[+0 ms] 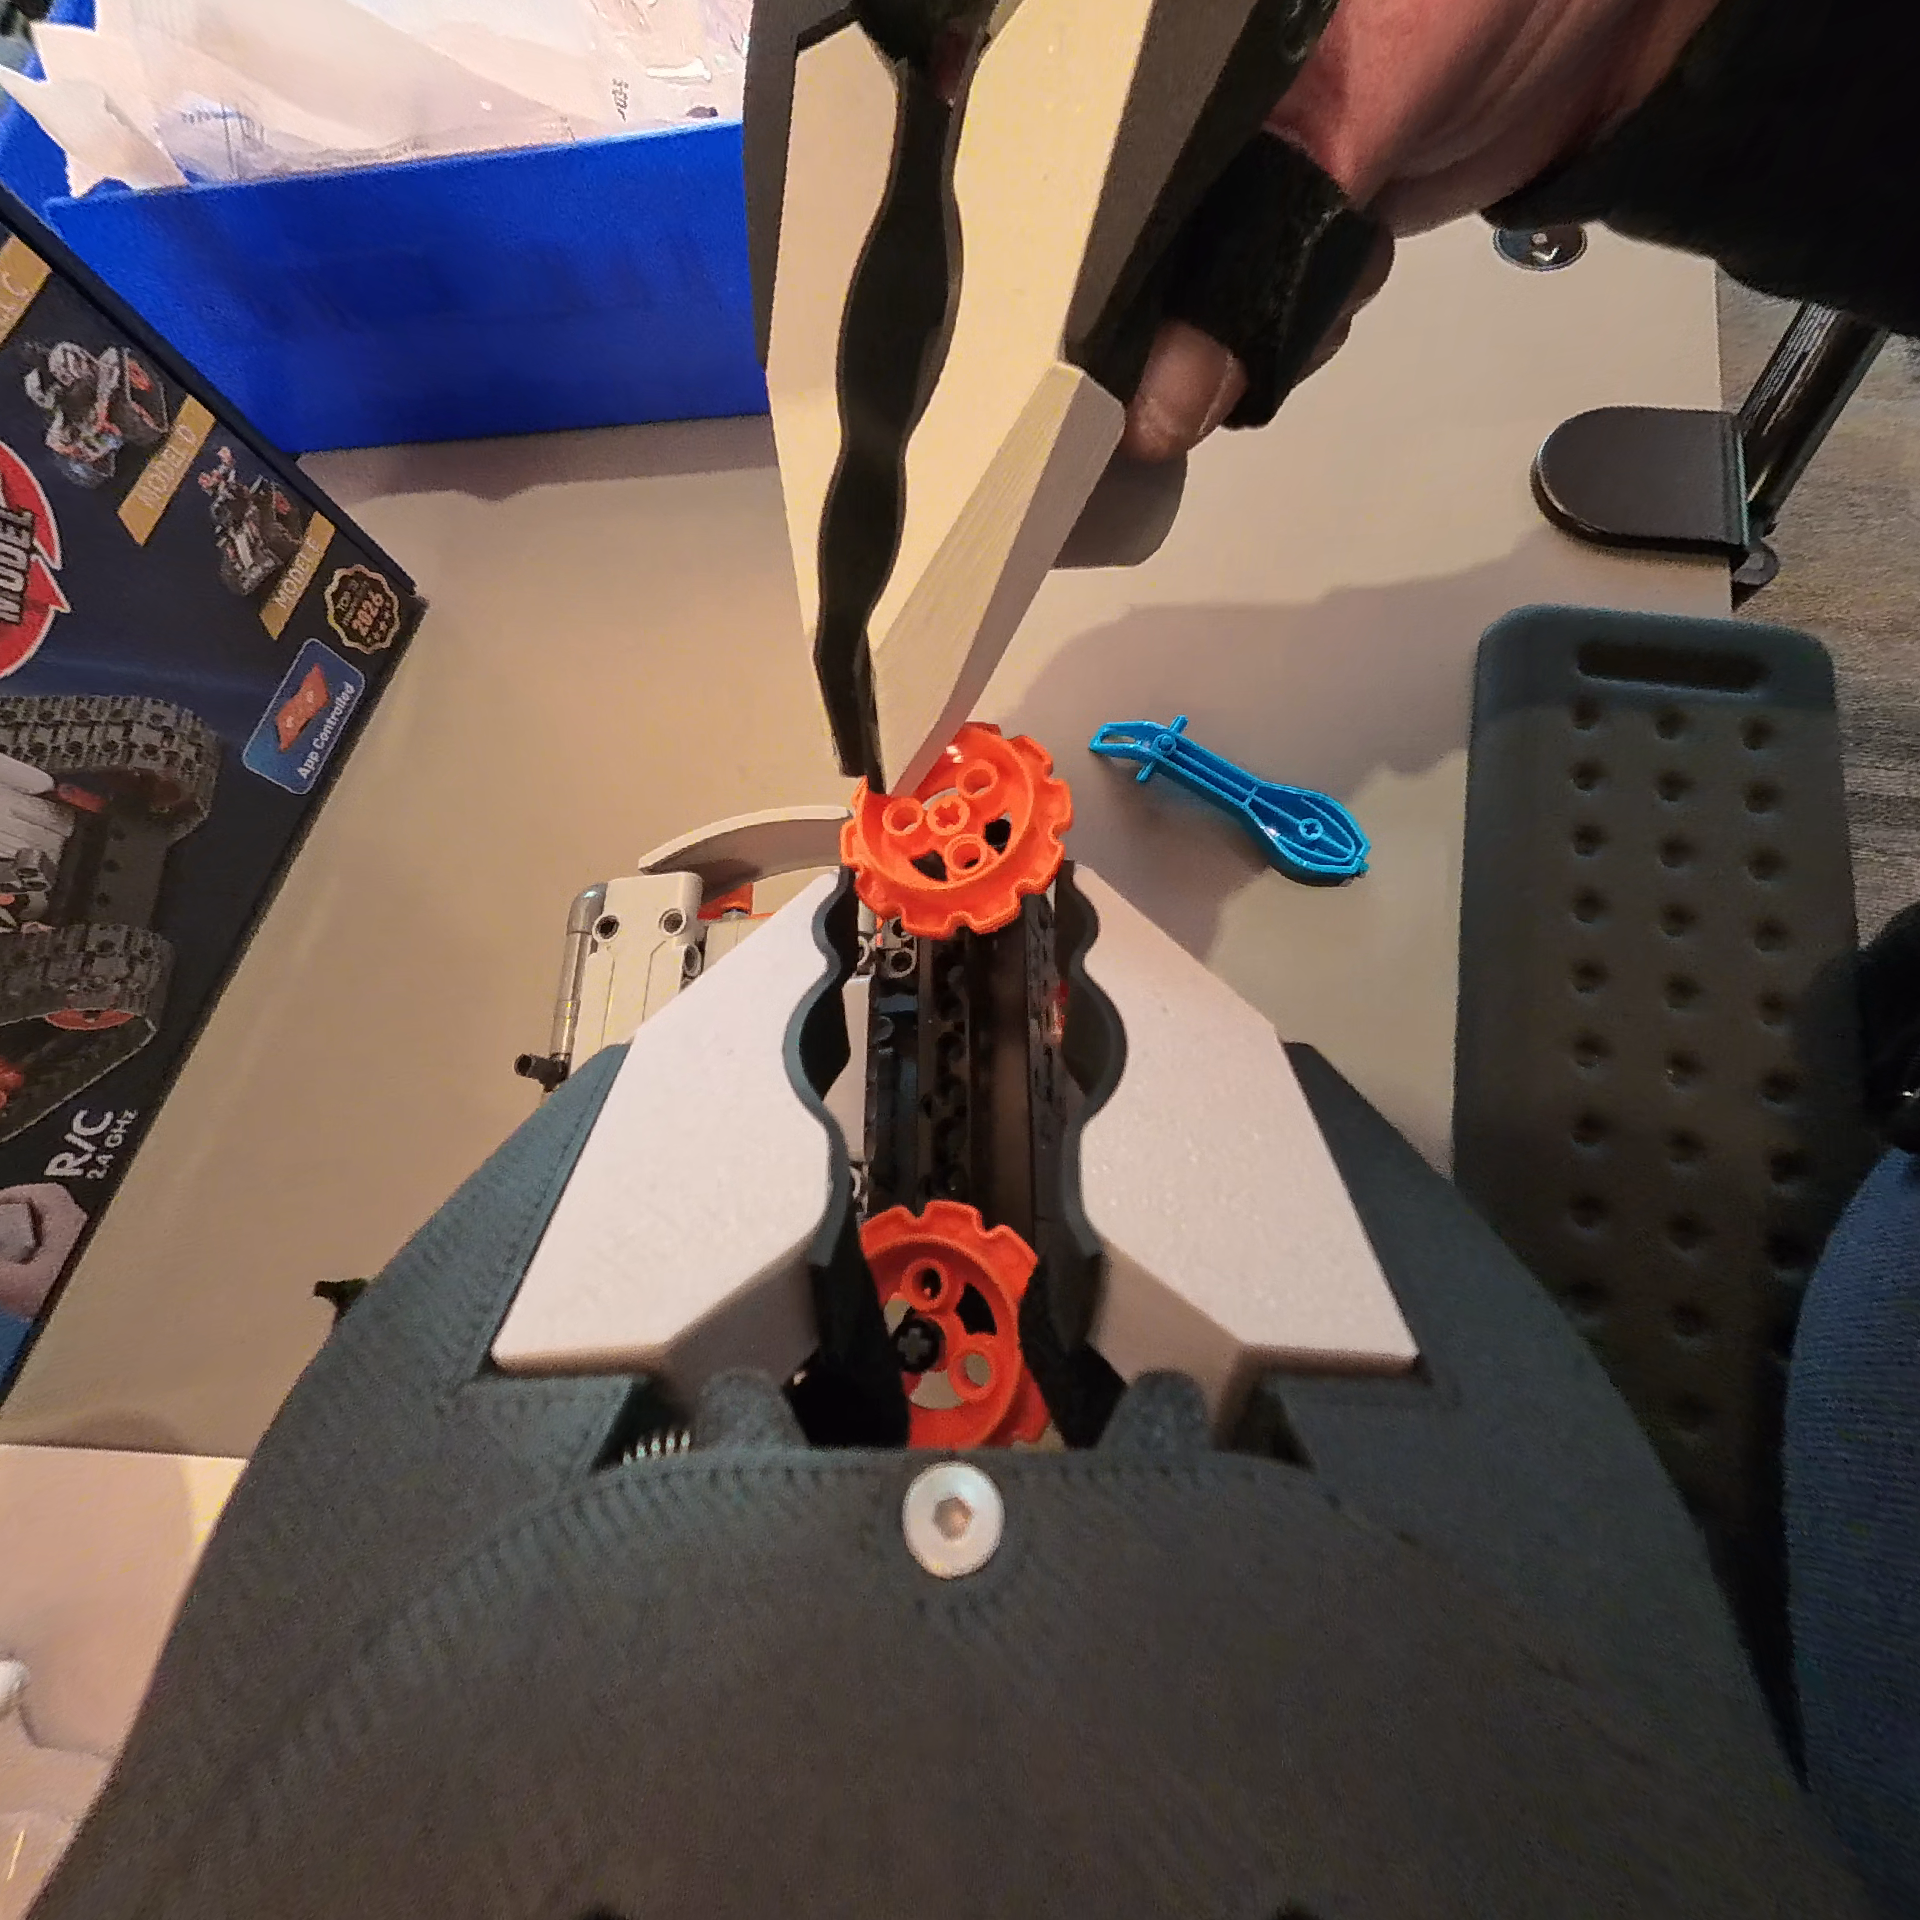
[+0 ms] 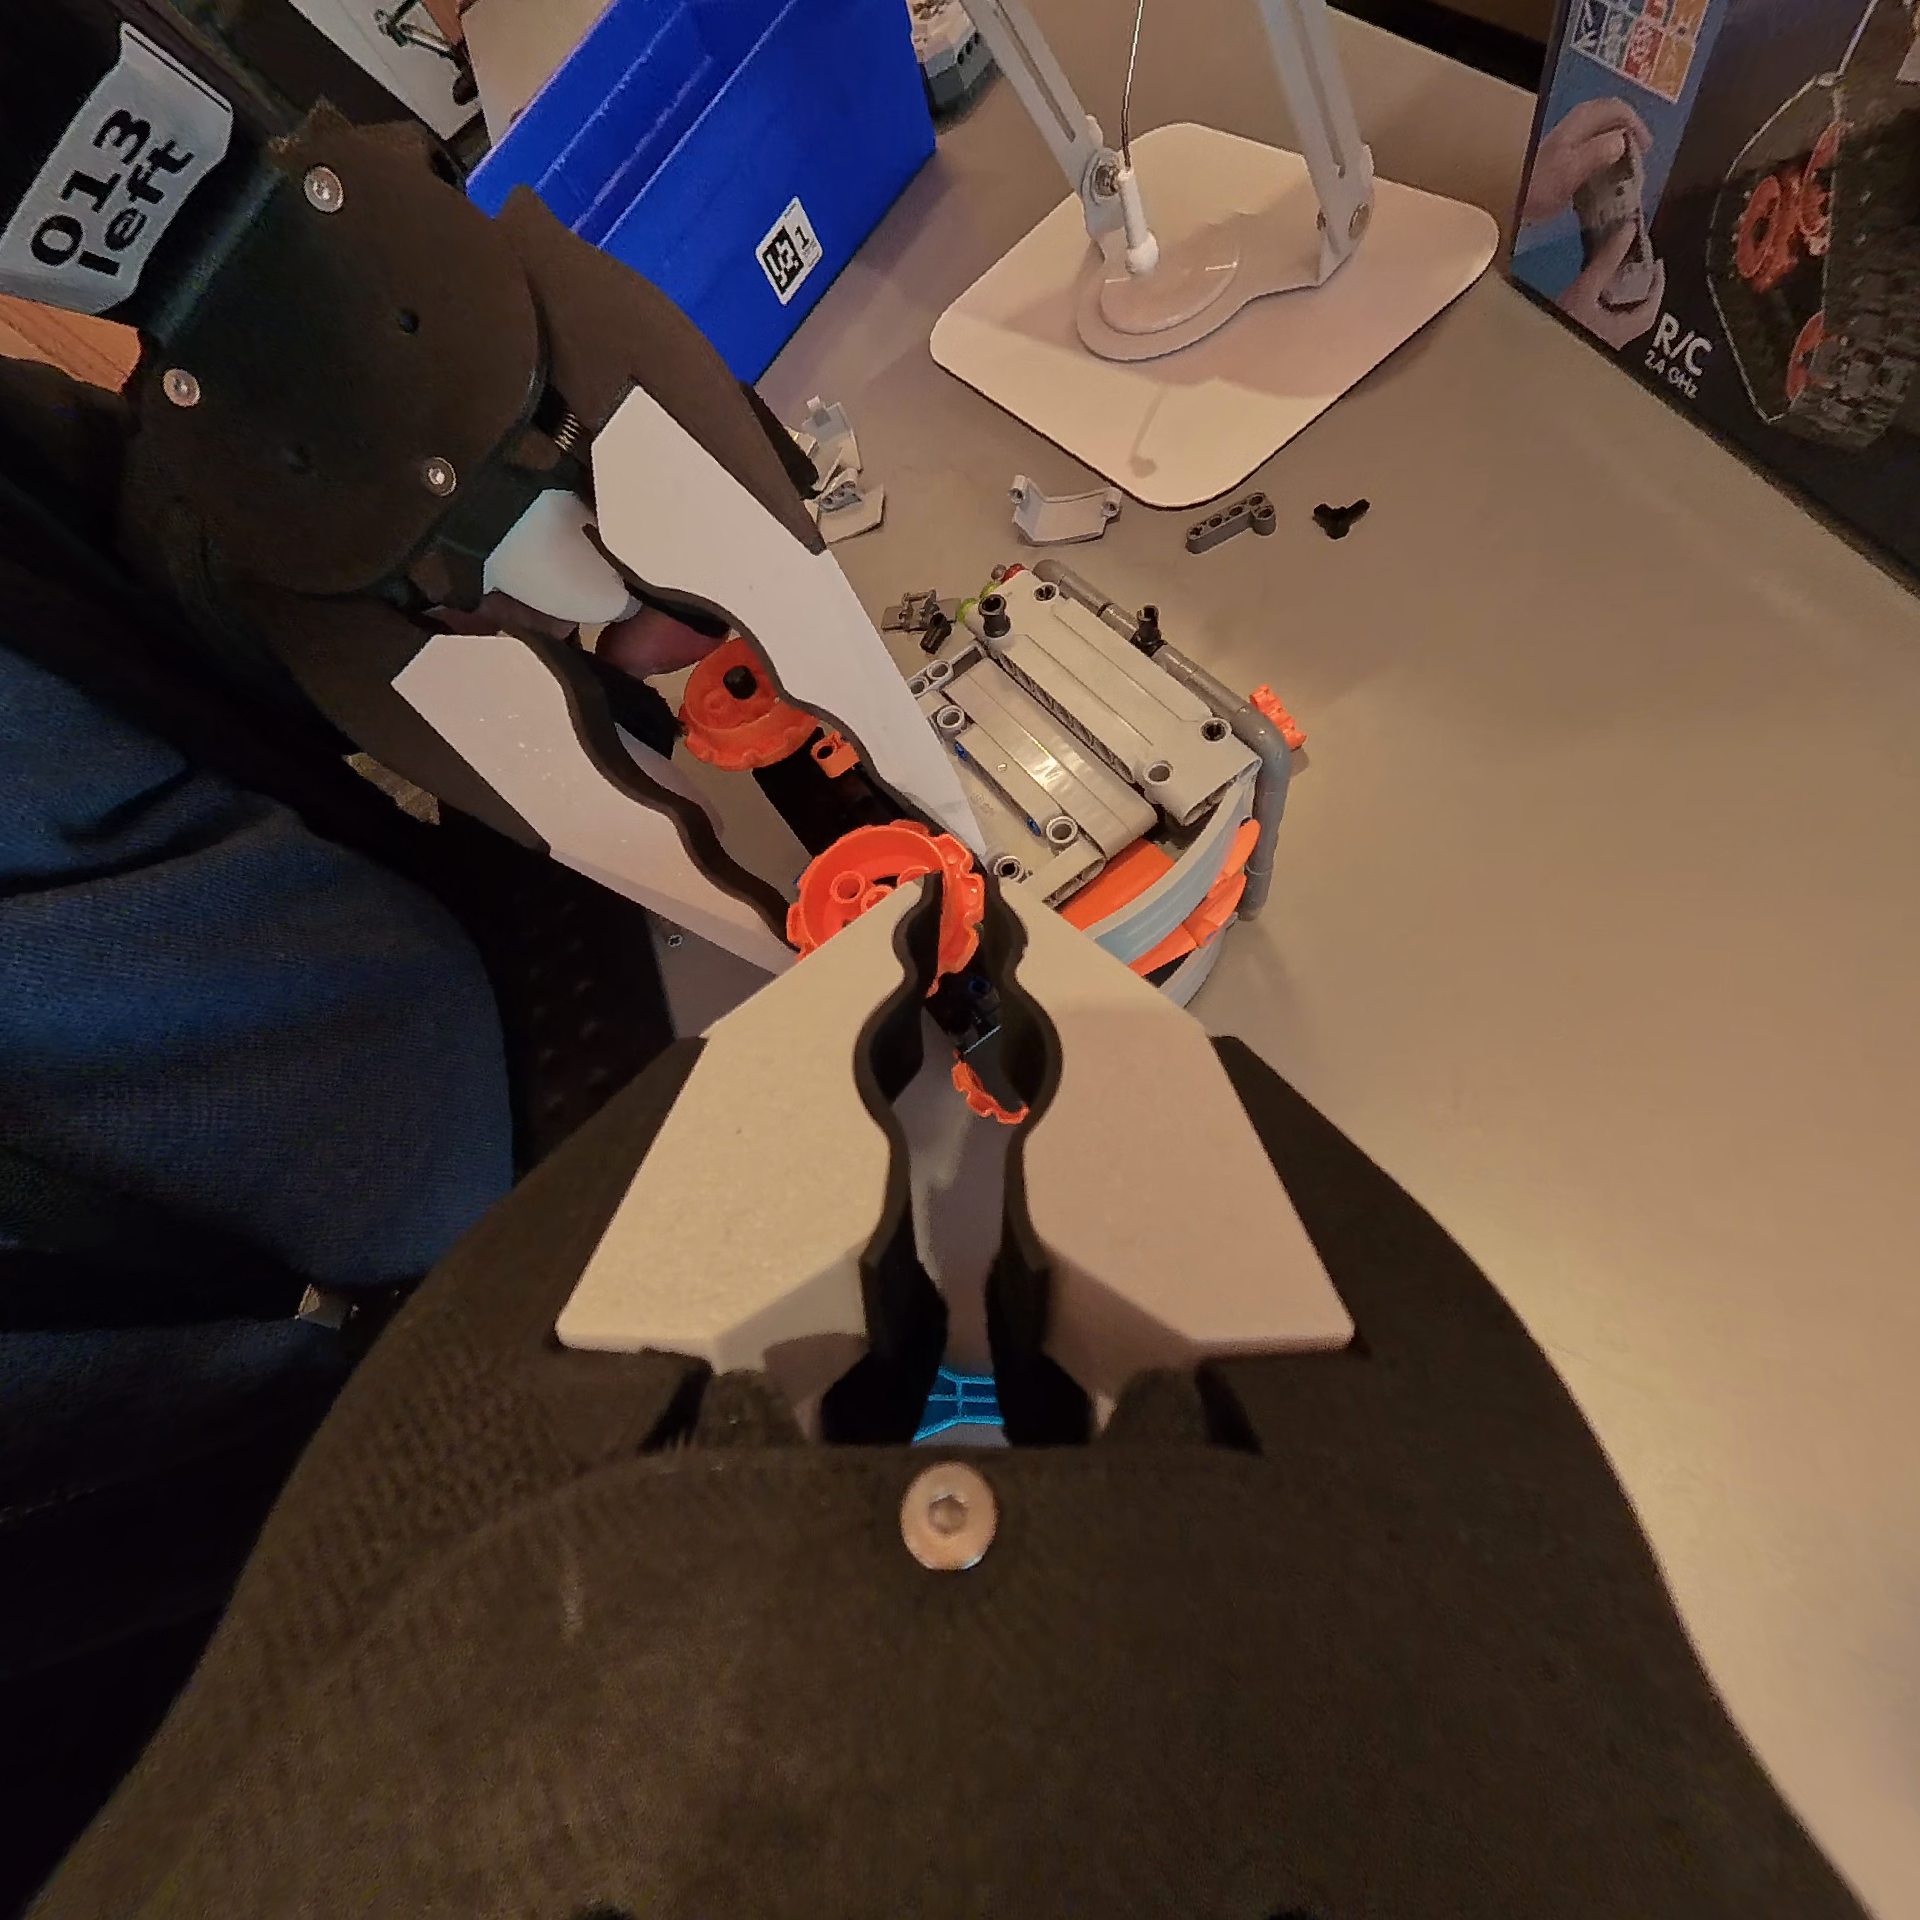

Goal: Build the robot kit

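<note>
Toy model: a part-built brick vehicle of grey panels, orange trim and a black beam frame lay on the counter between the 2 tools, its black beam pointing toward the person, likely so both could reach it.
Counter surroundings: a blue bin and a printed toy box stood on the far-left side; a white lamp base sat beyond the model, with loose grey and black pieces near it.
Left hand-held gripper: nearly closed, its 2 fingers clamped on either side of the black beam, seemingly to steady it; it reached in low and forward, with 1 orange gear wheel deep between the fingers.
Right hand-held gripper: almost closed, its tips pinched on the rim of the other orange gear wheel at the beam's far end; it came down steeply from above, a hand in a fingerless black glove holding it.
Blue tool: a small blue plastic tool lay on the counter just right of that wheel, untouched.
</note>
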Demonstrator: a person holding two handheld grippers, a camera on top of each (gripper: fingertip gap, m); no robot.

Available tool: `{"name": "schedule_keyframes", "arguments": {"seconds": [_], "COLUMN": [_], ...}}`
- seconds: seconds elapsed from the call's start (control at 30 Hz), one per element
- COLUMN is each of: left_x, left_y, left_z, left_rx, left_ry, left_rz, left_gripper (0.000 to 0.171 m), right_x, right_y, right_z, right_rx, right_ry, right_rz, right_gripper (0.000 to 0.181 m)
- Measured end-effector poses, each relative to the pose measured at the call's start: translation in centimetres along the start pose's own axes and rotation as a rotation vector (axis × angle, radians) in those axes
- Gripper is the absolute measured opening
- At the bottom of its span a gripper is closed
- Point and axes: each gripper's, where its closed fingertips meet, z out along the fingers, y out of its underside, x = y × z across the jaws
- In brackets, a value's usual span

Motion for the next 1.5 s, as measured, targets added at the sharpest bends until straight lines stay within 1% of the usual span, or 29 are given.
{"name": "schedule_keyframes", "arguments": {"seconds": [0.13, 0.43, 0.53, 0.57, 0.73, 0.97, 1.23, 1.3, 1.4, 1.5], "left_x": [0.1, 0.8, 0.4, 0.4, -0.1, -0.3, -0.6, -0.6, -0.4, -0.1], "left_y": [-0.1, -0.5, -0.5, -0.6, -1.1, -0.1, 0.1, 0.2, 0.3, 0.1], "left_z": [0.1, -0.1, -0.2, -0.2, -0.3, 0.1, 0.1, 0.1, 0.2, 0.1], "left_rx": [0.000, 0.034, 0.038, 0.039, 0.054, 0.000, -0.004, -0.004, 0.003, 0.019], "left_ry": [-0.007, 0.040, 0.030, 0.033, 0.012, 0.000, -0.003, 0.003, 0.041, 0.070], "left_rz": [0.025, 0.009, -0.001, -0.007, -0.021, -0.025, -0.037, -0.042, -0.070, -0.086], "left_gripper": [0.037, 0.050, 0.039, 0.038, 0.038, 0.037, 0.032, 0.035, 0.044, 0.047], "right_x": [-0.1, -0.3, -0.3, -0.3, -0.1, 0.2, 0.2, 0.3, 0.4, 0.4], "right_y": [0.1, 0.3, 0.3, 0.3, -0.5, -0.6, -0.7, -0.7, -0.5, -0.4], "right_z": [-0.1, -0.2, -0.2, -0.3, -0.6, 0.0, 0.3, 0.4, 0.6, 0.5], "right_rx": [0.015, 0.032, 0.041, 0.044, 0.060, 0.052, 0.063, 0.073, 0.079, 0.089], "right_ry": [0.007, 0.022, 0.019, 0.020, 0.037, 0.047, 0.055, 0.068, 0.073, 0.072], "right_rz": [-0.005, -0.019, -0.016, -0.015, -0.028, -0.048, -0.057, -0.065, -0.065, -0.066], "right_gripper": [0.005, 0.004, 0.004, 0.004, 0.003, 0.000, 0.000, 0.000, 0.000, 0.000]}}
